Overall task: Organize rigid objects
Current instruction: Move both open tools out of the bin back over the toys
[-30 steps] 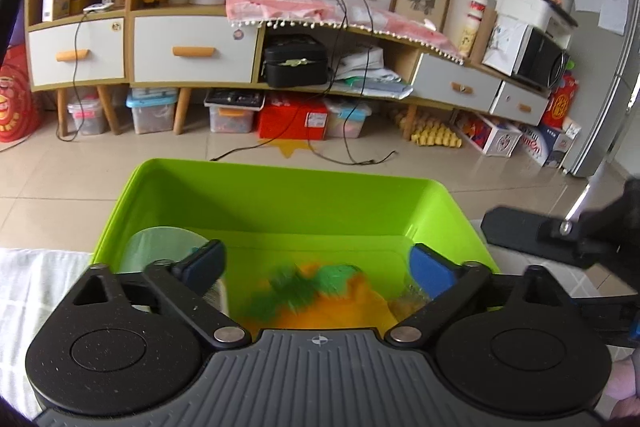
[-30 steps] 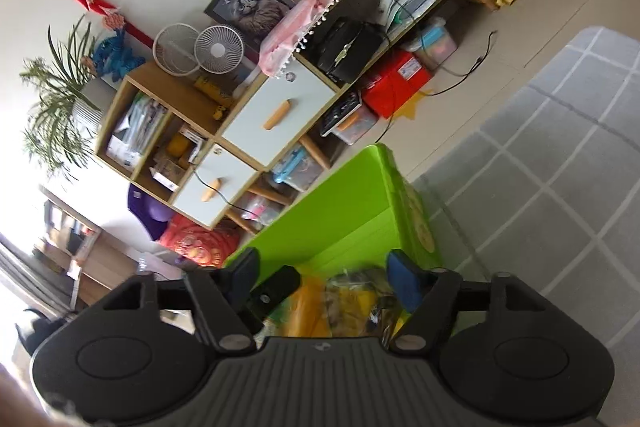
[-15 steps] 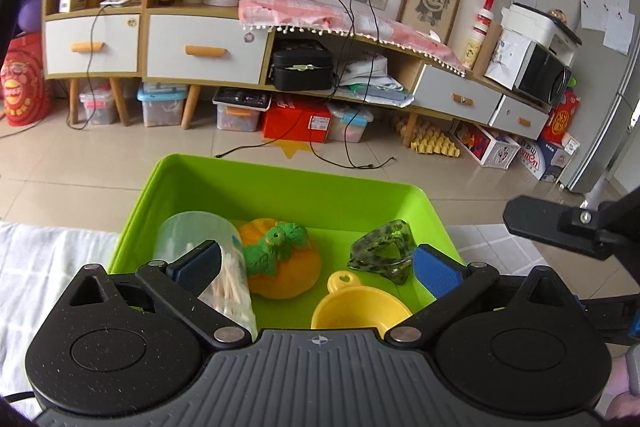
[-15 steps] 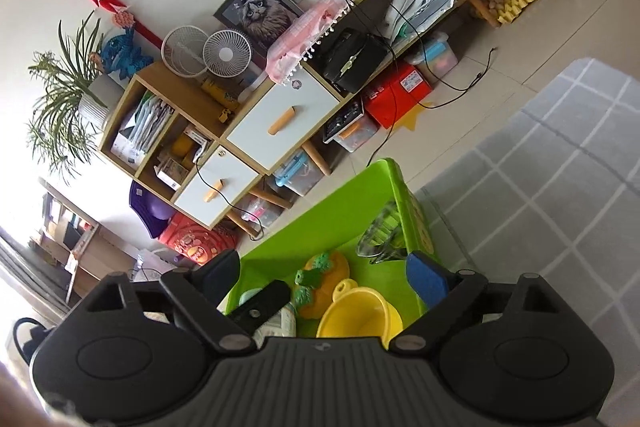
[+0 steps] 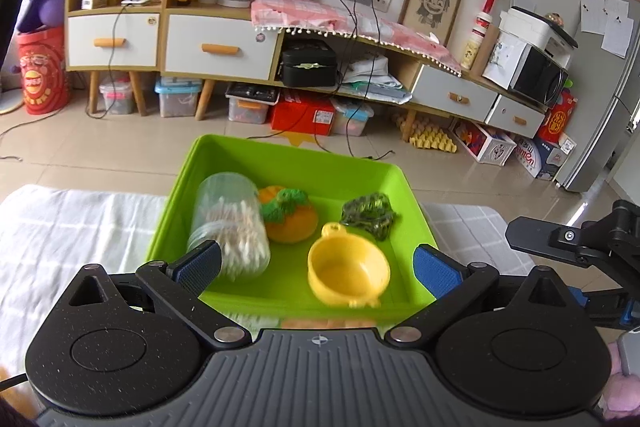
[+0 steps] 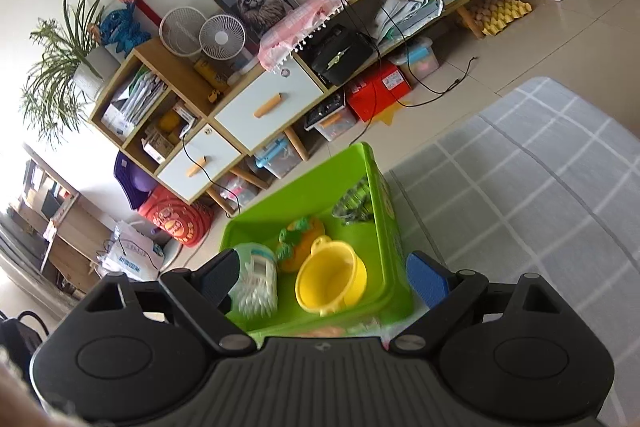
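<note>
White checked cloth [image 5: 72, 227] carries the lime-green plastic bin [image 5: 288, 163]; both claws, left claw [image 5: 316, 267] and right claw [image 6: 320, 281], are released and empty; descend squarely onto the yellow plastic cup [image 5: 348, 273] at six o'clock.

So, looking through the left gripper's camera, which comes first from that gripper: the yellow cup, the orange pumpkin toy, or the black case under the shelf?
1. Yellow cup, at the near side of the green bin, just ahead of the left gripper.
2. Orange pumpkin toy, mid-bin, beside the cotton swab jar.
3. Black case, far off in the cabinet.
</note>
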`<state>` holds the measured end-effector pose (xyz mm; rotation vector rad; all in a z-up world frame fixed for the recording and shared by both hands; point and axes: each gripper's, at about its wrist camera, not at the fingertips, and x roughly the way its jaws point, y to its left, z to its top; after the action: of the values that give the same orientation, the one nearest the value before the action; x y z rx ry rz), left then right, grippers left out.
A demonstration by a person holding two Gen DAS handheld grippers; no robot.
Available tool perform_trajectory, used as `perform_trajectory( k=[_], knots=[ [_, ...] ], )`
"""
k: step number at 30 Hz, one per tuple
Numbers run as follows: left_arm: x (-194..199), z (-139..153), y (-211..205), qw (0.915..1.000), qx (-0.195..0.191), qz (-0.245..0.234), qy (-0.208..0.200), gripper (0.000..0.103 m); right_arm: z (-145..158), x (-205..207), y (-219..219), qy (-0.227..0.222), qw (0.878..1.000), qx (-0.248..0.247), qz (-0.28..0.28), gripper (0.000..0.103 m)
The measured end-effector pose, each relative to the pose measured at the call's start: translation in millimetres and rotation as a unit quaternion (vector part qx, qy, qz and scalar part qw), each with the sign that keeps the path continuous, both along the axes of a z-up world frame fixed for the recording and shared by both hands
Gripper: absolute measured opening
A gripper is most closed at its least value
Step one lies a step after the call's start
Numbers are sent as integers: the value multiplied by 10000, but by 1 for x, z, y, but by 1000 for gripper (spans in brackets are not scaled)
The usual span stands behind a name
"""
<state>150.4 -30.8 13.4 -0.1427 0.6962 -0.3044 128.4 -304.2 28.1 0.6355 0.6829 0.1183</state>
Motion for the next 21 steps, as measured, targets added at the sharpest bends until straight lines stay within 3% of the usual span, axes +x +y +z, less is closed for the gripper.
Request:
perform_trajectory(
  k=[9, 21],
  knots=[
    [-38, 3, 17, 9996, 97, 181, 185, 101, 6, -34, 4, 128, 9993, -262, 214, 64],
    [-79, -18, 40, 9977, 318, 335, 493, 101, -7, -65, 14, 223, 9968, -564, 526, 64]
  ],
)
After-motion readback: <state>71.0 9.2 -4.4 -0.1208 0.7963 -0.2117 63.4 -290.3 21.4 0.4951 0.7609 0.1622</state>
